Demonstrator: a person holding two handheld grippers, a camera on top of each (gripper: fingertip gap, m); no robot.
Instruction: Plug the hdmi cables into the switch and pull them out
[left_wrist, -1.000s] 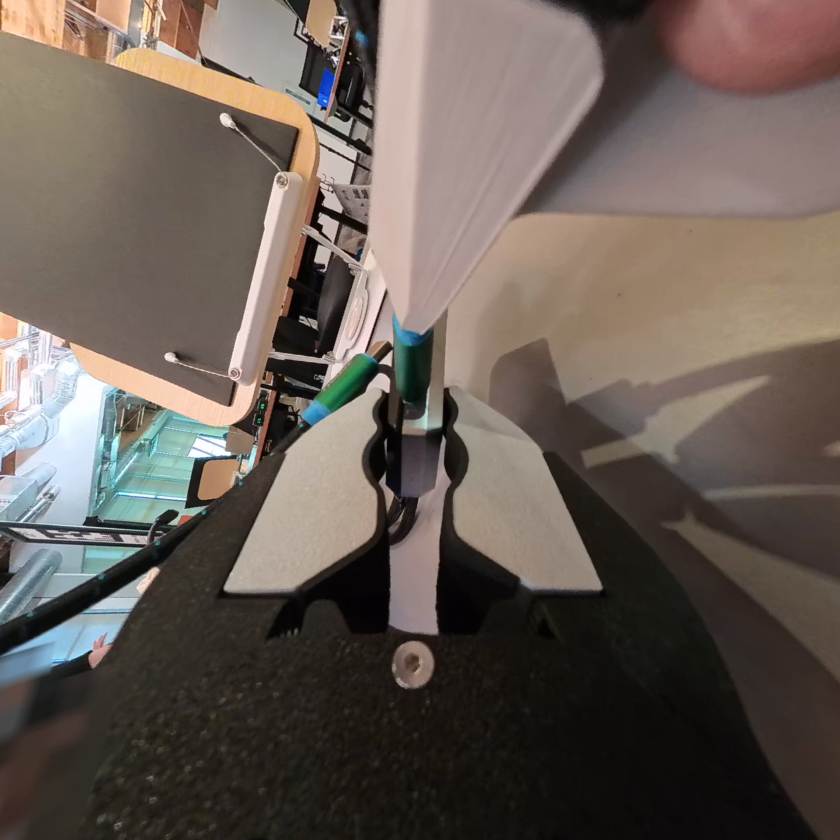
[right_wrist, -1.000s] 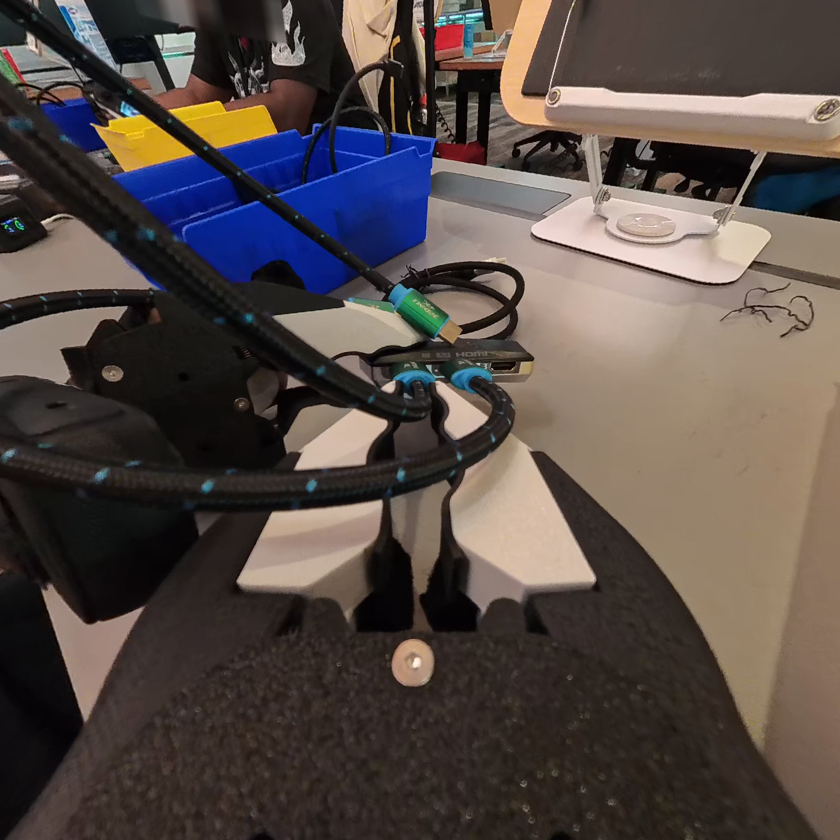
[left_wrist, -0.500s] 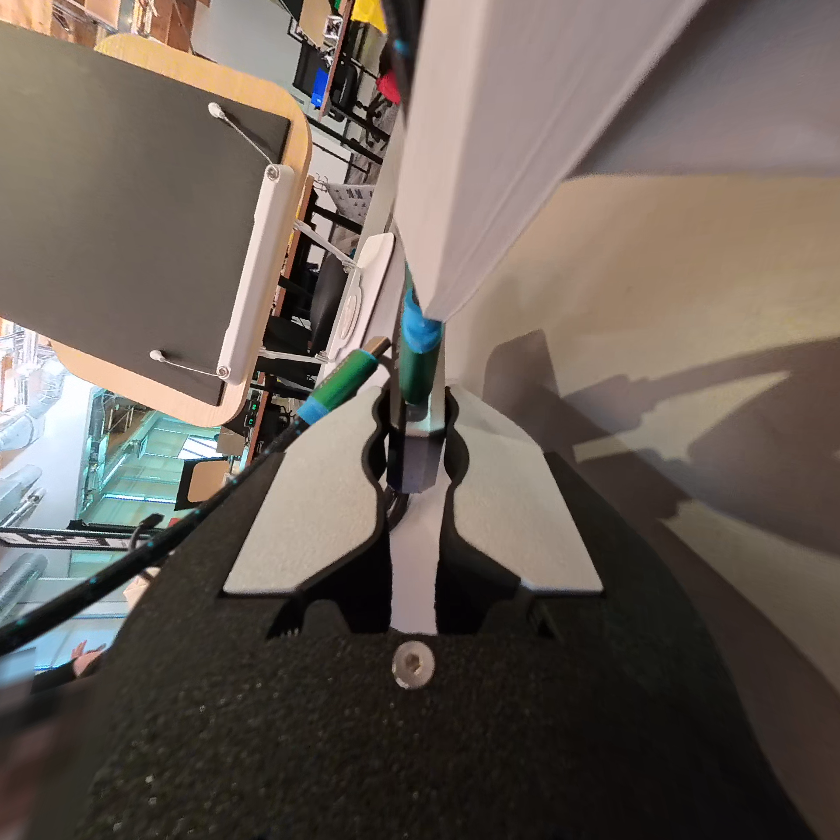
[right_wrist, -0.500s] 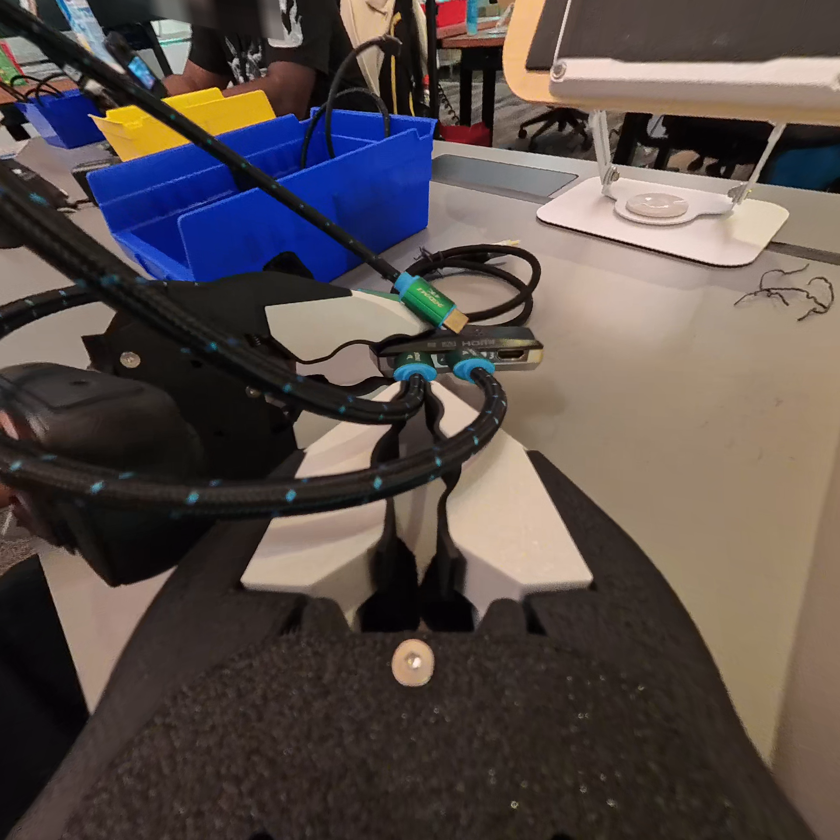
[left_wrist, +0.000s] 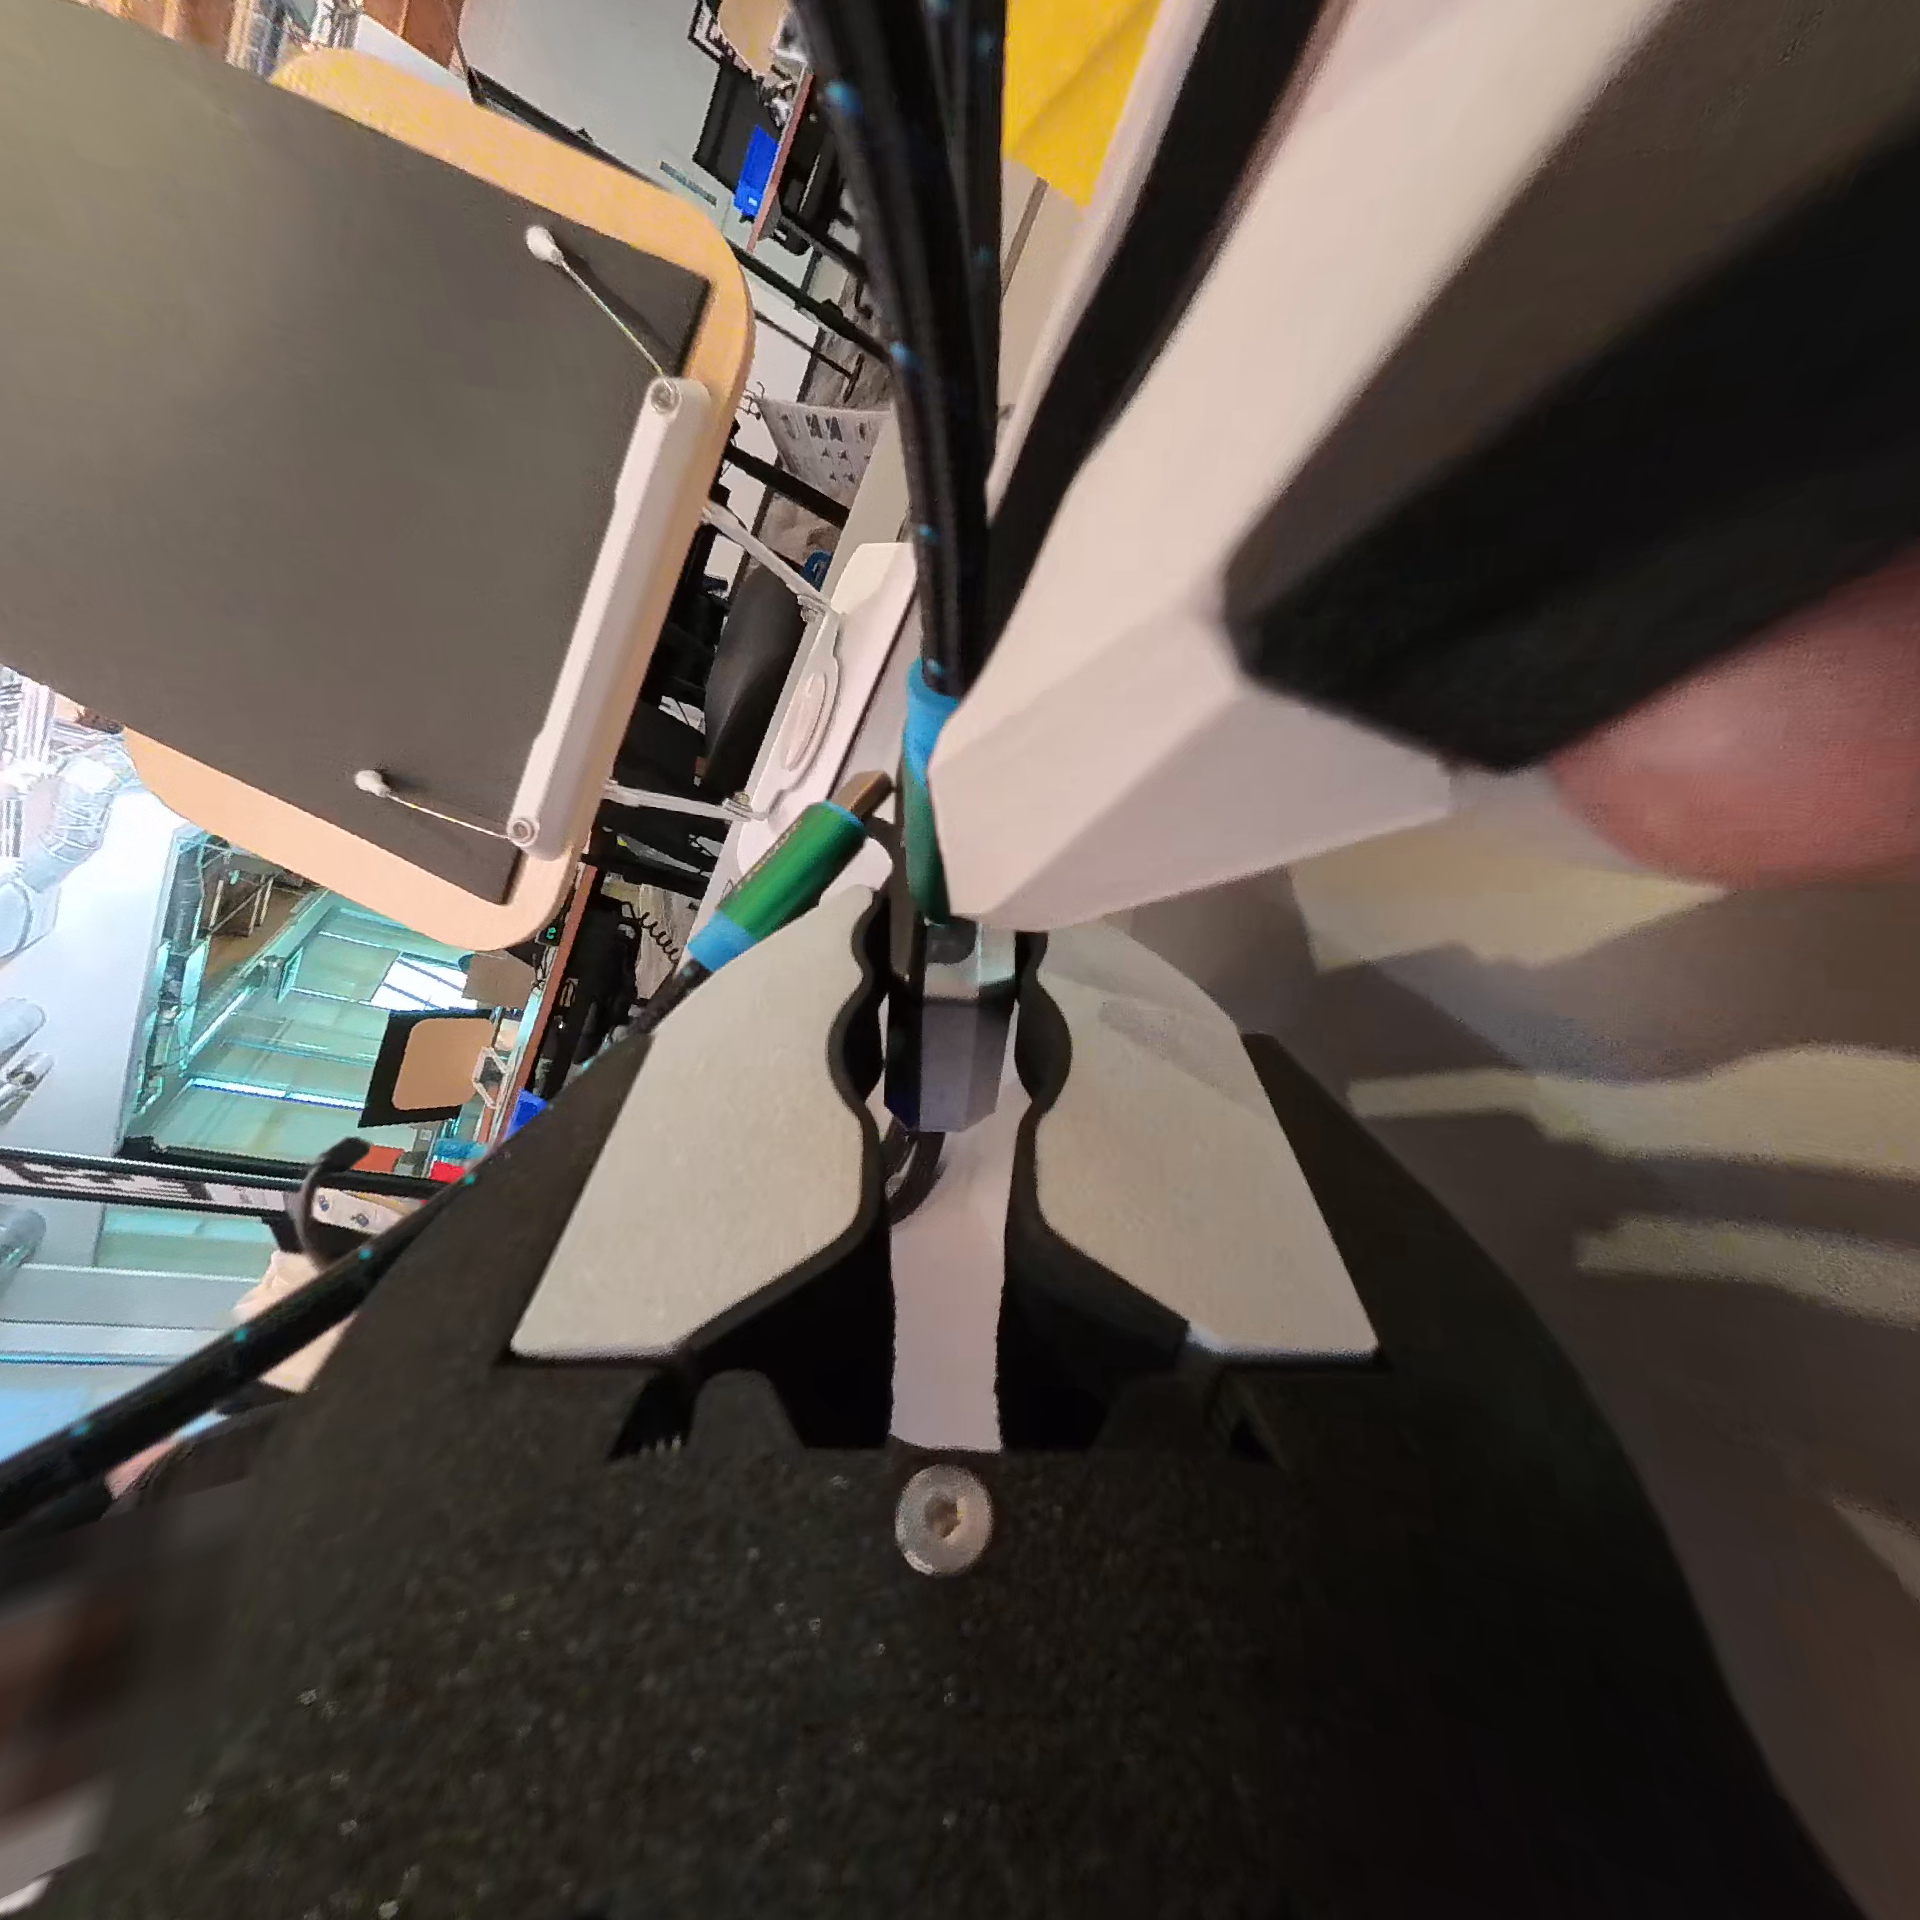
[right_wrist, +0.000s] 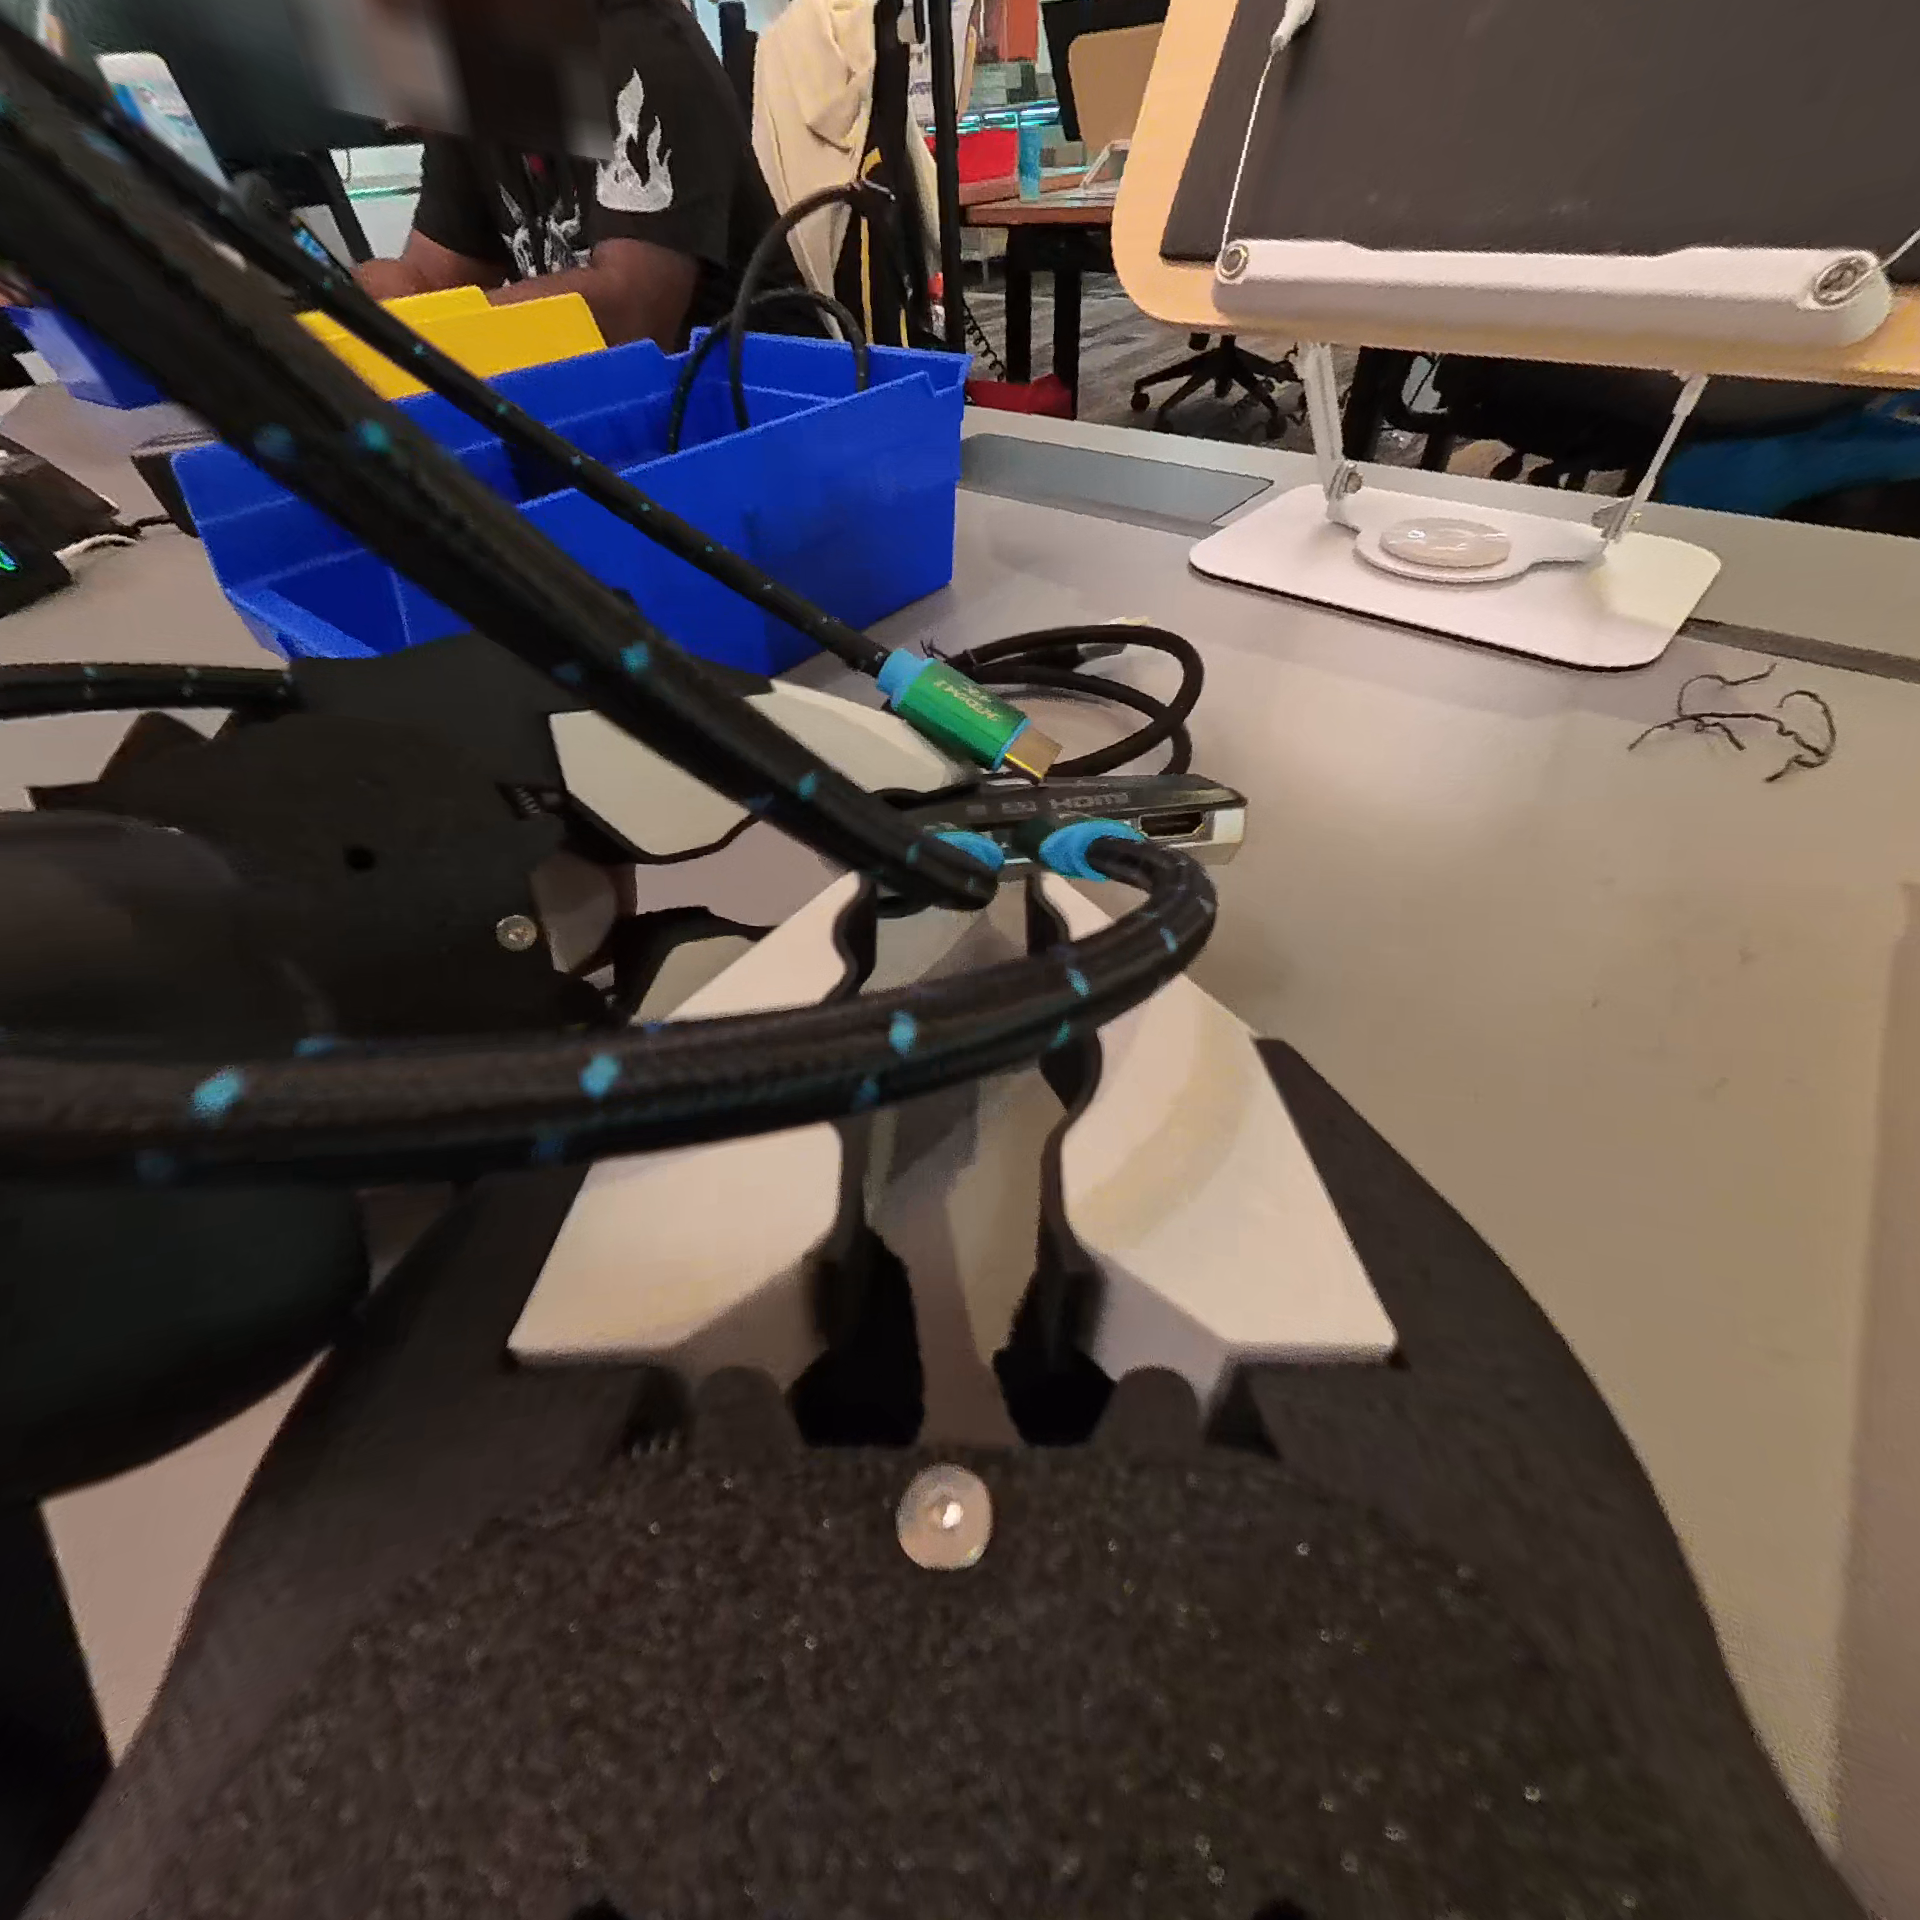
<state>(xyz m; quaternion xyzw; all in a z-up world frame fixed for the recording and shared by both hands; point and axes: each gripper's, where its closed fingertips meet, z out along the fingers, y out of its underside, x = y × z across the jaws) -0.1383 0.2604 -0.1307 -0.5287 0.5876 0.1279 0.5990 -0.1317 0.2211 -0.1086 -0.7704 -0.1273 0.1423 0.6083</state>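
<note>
On a grey table (right_wrist: 1507, 935), the left gripper (left_wrist: 940, 1023) is clamped narrow on one end of the dark switch (right_wrist: 1101, 821), which rests flat on the tabletop beside a coil of thin black cord (right_wrist: 1101, 675). Two braided black cables (right_wrist: 644, 1070) with blue collars are seated in the side of the switch nearest the right gripper (right_wrist: 945, 966), whose white fingers (right_wrist: 1195, 1174) are close together just short of those two plugs; a cable loop crosses the tips, so whether they pinch anything cannot be told. A third, green plug (right_wrist: 961, 712) hangs loose just above the switch, its gold tip unplugged, its cable running up to the upper left. Compared with half a second ago, the right wrist view sits nearer the switch and the upper cable lies tauter and steeper across the frame, while both plugs remain seated. In the left wrist view, turned on its side, the right gripper's white finger has swung lower across the top right, its black body and a blurred fingertip (left_wrist: 1756, 748) now showing, and the braided cables rise straight up from the switch; the left gripper's grip on the switch is unchanged. Behind stand blue bins (right_wrist: 644, 520), a yellow bin (right_wrist: 457, 322) and a white stand (right_wrist: 1455, 561) carrying a dark board (left_wrist: 312, 468). A person in a black shirt (right_wrist: 582, 197) sits beyond the bins.
</note>
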